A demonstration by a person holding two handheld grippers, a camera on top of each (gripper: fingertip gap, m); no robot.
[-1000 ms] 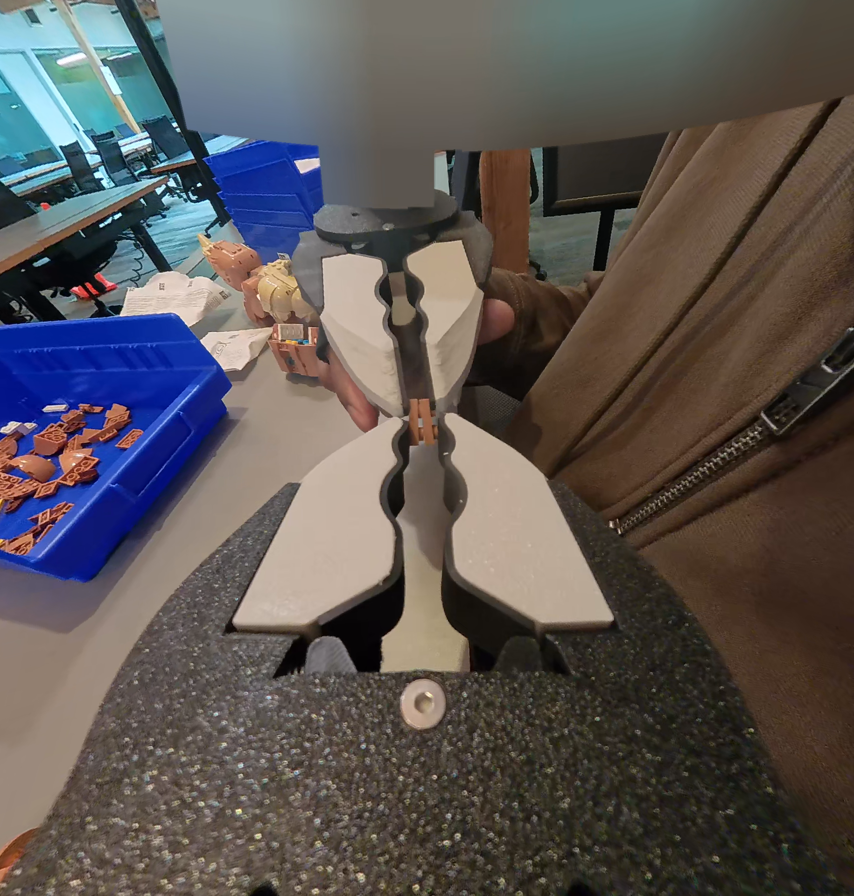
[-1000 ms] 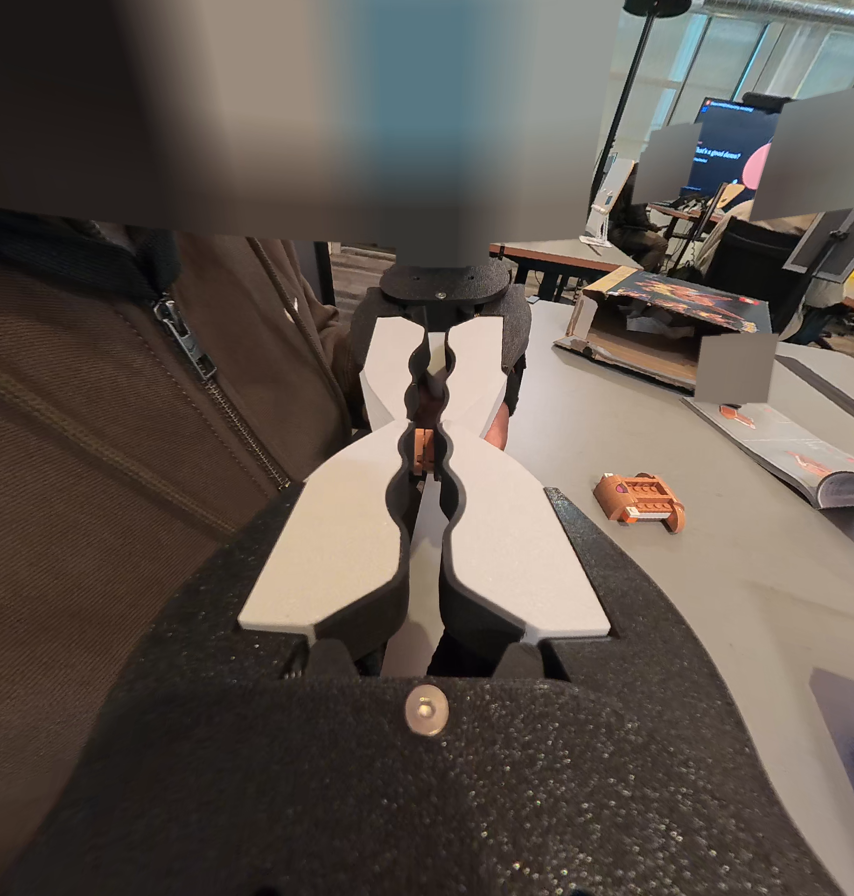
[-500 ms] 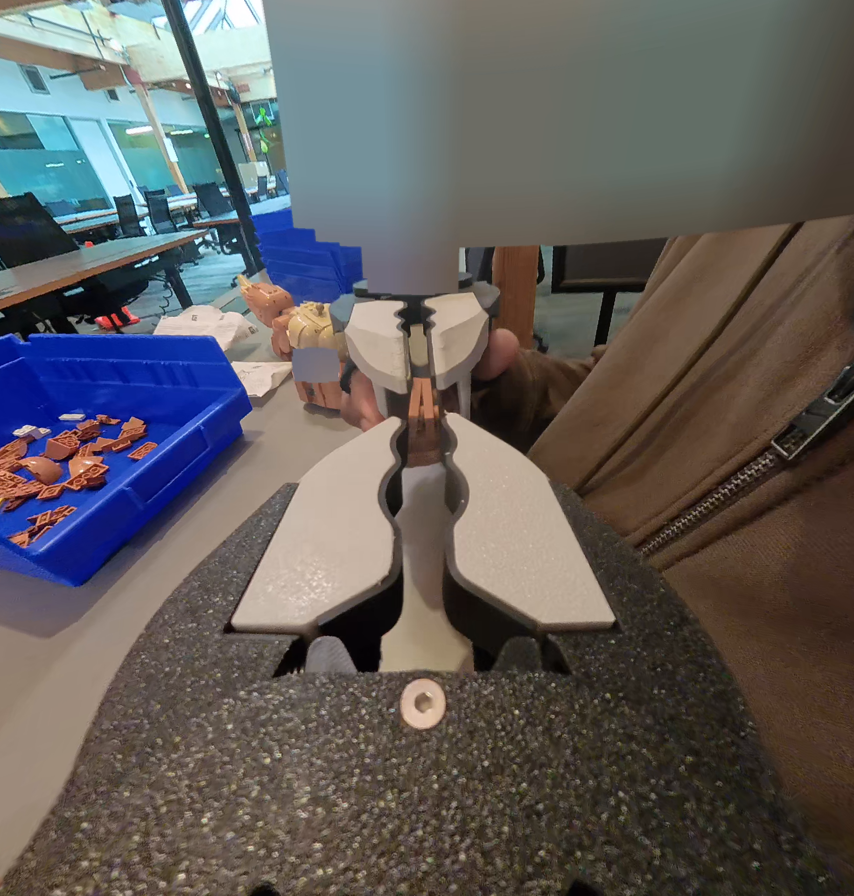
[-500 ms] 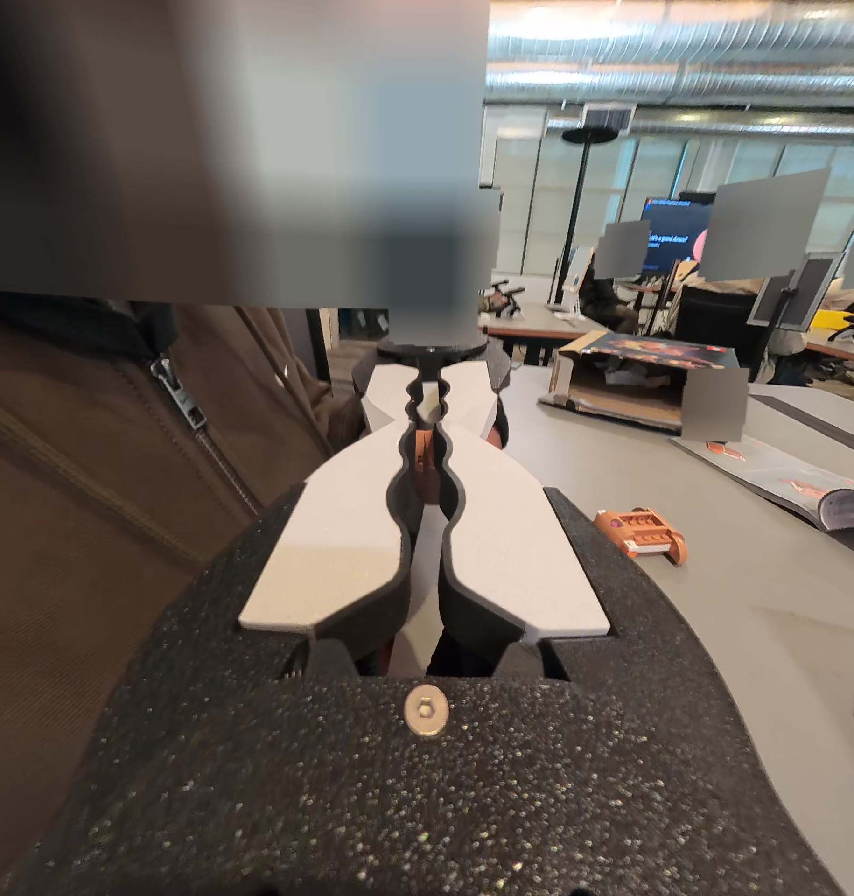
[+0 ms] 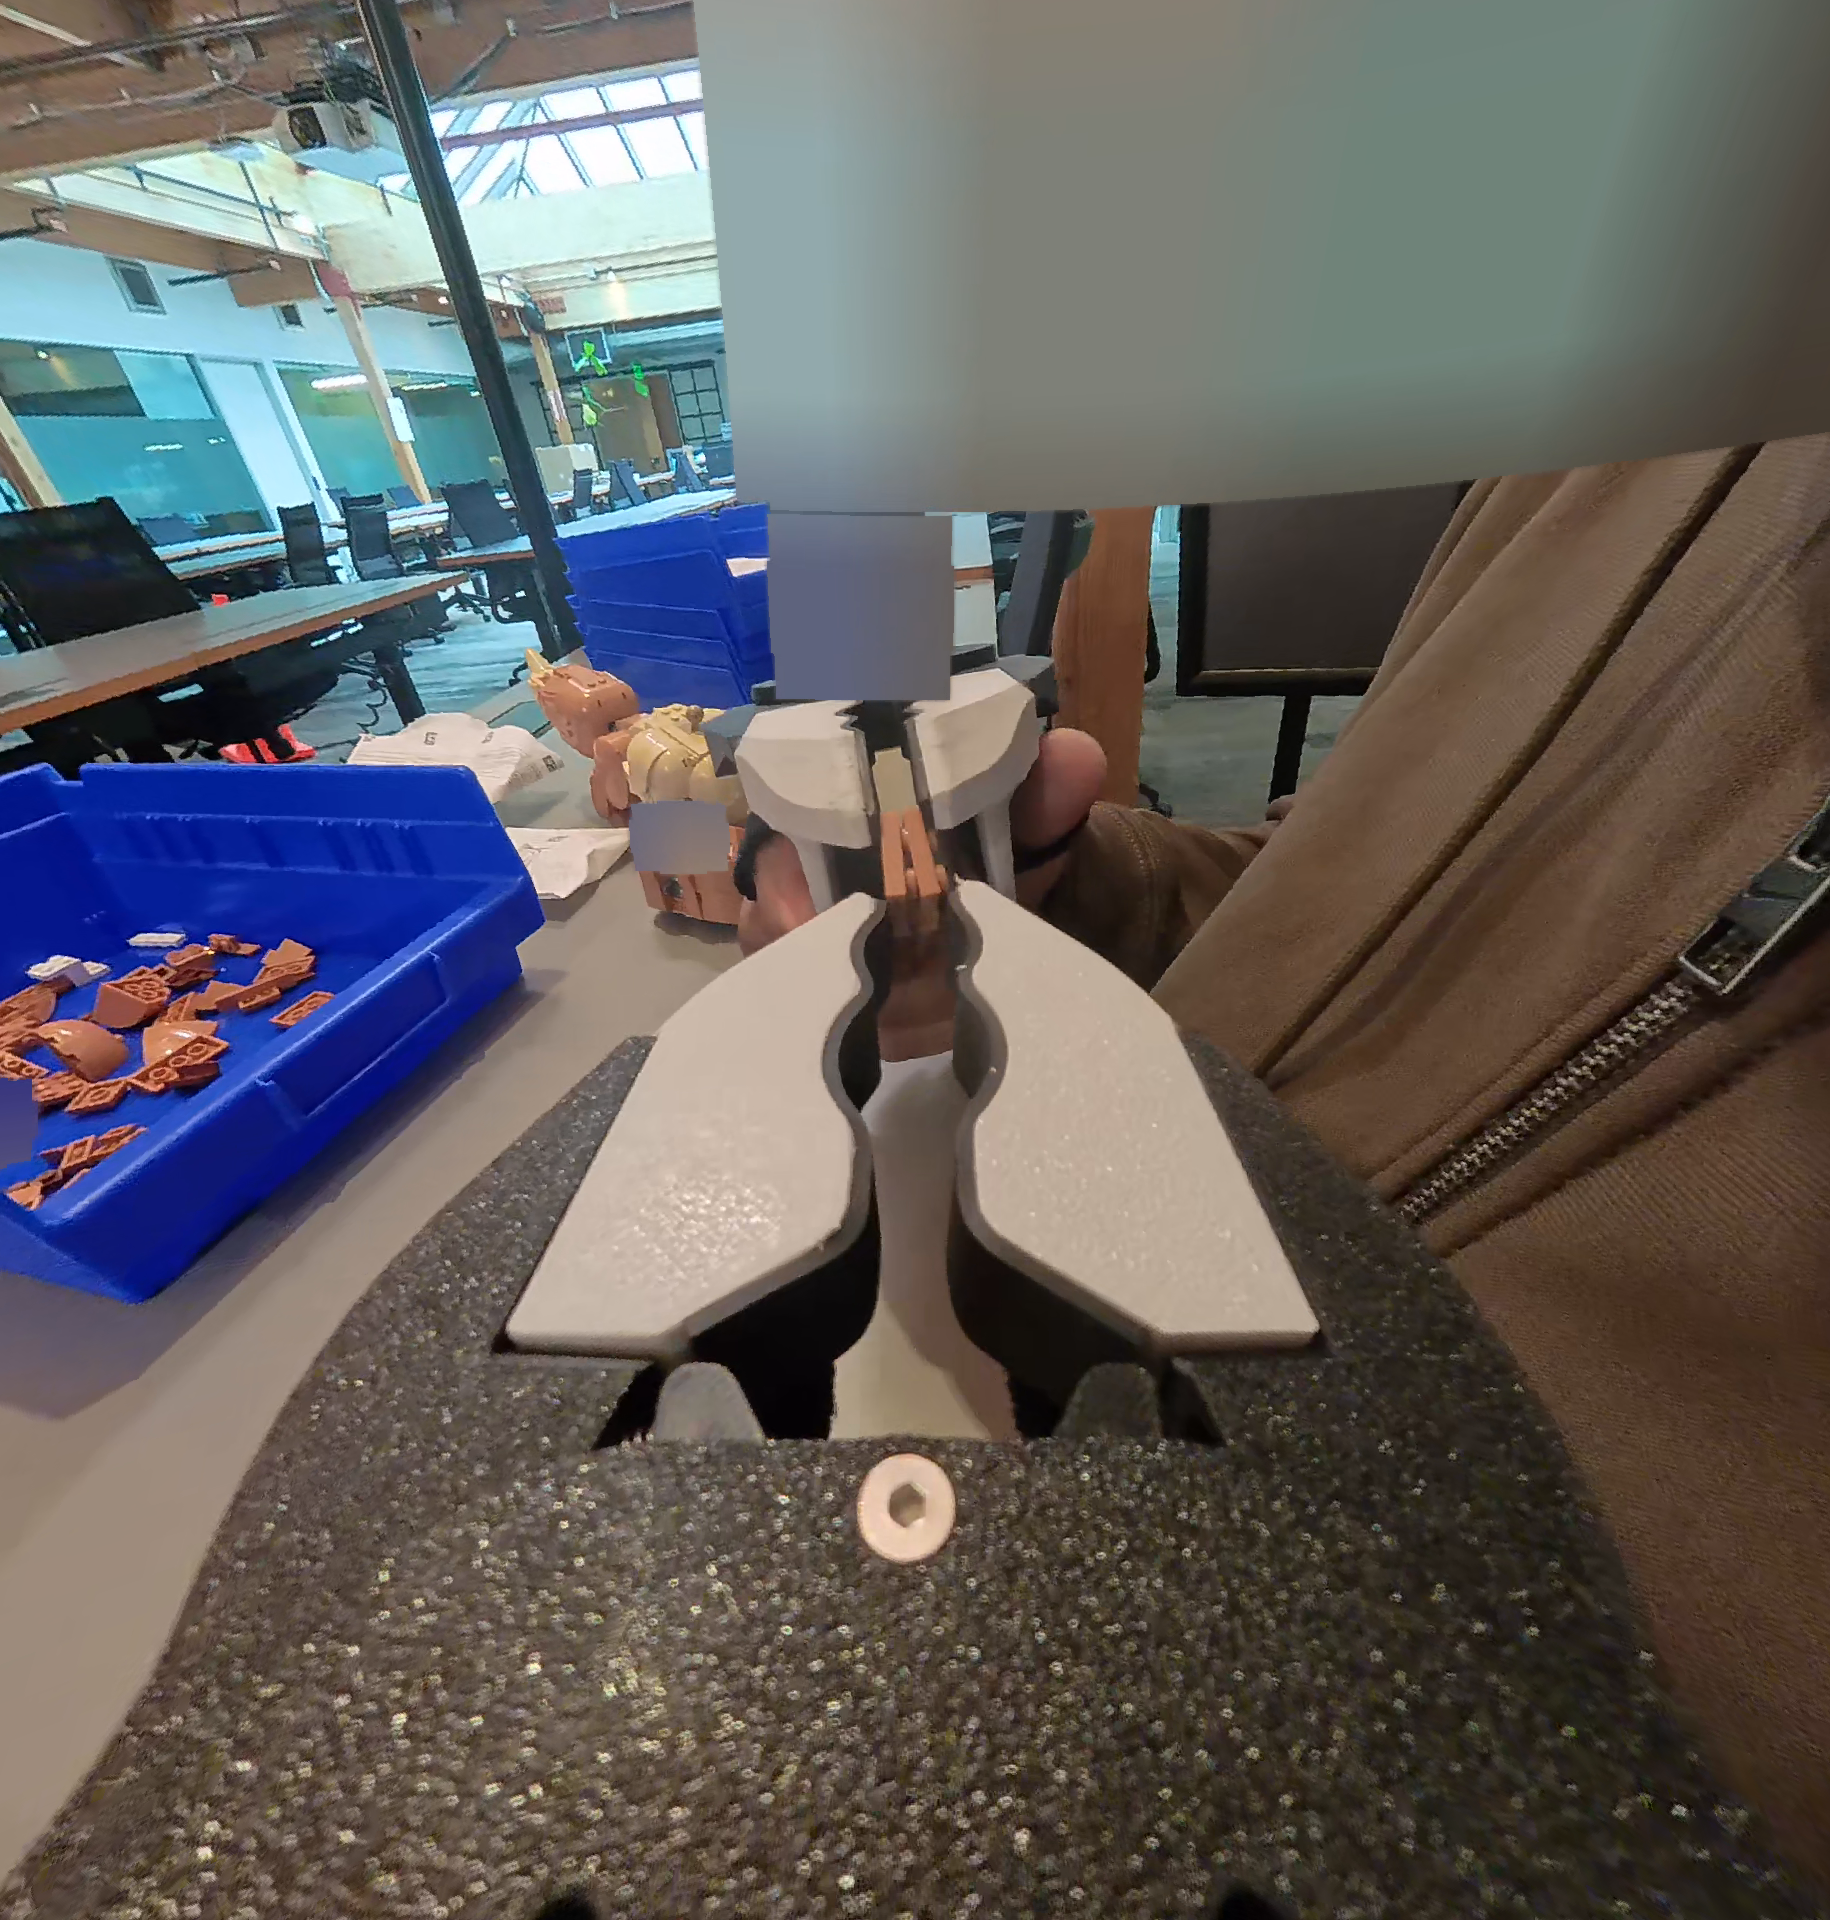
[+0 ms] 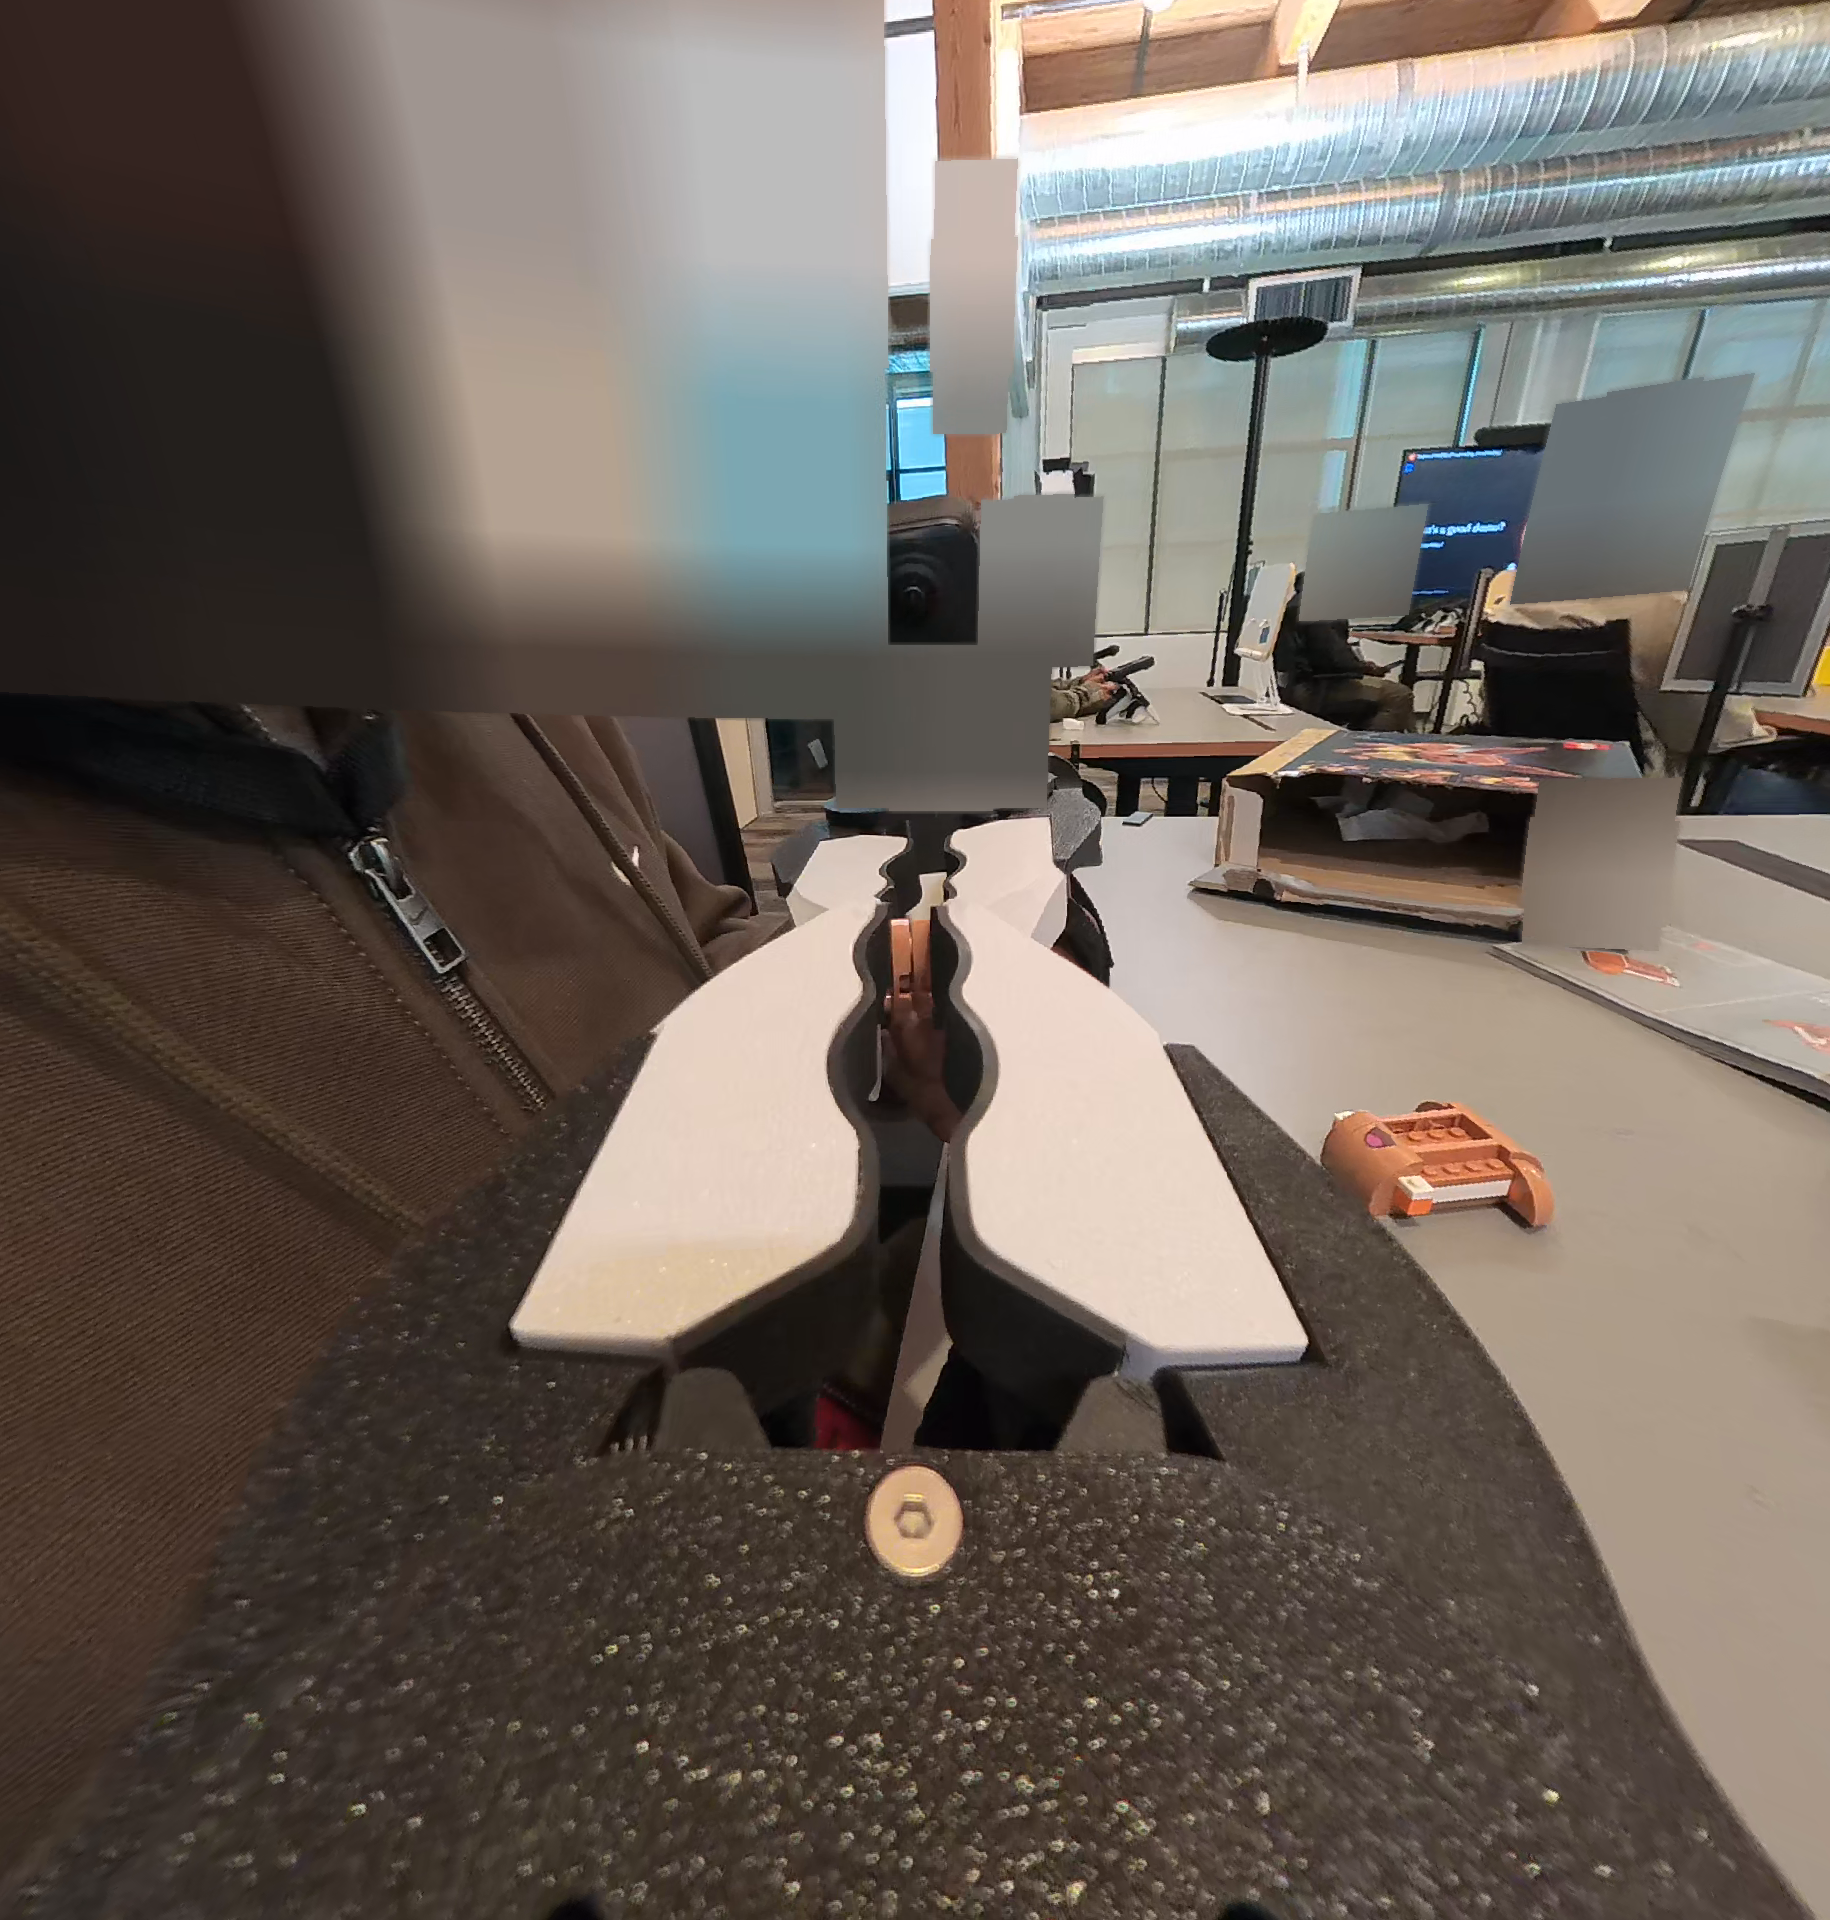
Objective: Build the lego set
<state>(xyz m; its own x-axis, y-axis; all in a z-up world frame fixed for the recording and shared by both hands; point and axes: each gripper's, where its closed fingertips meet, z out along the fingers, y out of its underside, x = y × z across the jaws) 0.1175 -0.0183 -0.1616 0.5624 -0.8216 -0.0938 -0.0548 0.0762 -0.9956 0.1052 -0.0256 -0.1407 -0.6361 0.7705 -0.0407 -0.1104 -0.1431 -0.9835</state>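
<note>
Now | left gripper (image 5: 916,914) pinching brown lego piece (image 5: 913,868) | right gripper (image 6: 913,920) pinching same piece, tip-to-tip

An open-plan office: exposed wooden beams (image 5: 111,135) and skylights (image 5: 578,125) overhead, silver ducts (image 6: 1462,177) along the ceiling. Glass partitions (image 5: 132,426) line the far wall. Long desks (image 5: 184,644) with black chairs (image 5: 308,540) stand behind the grey surface (image 6: 1513,1351). A wooden post (image 6: 968,260) rises nearby.
</note>
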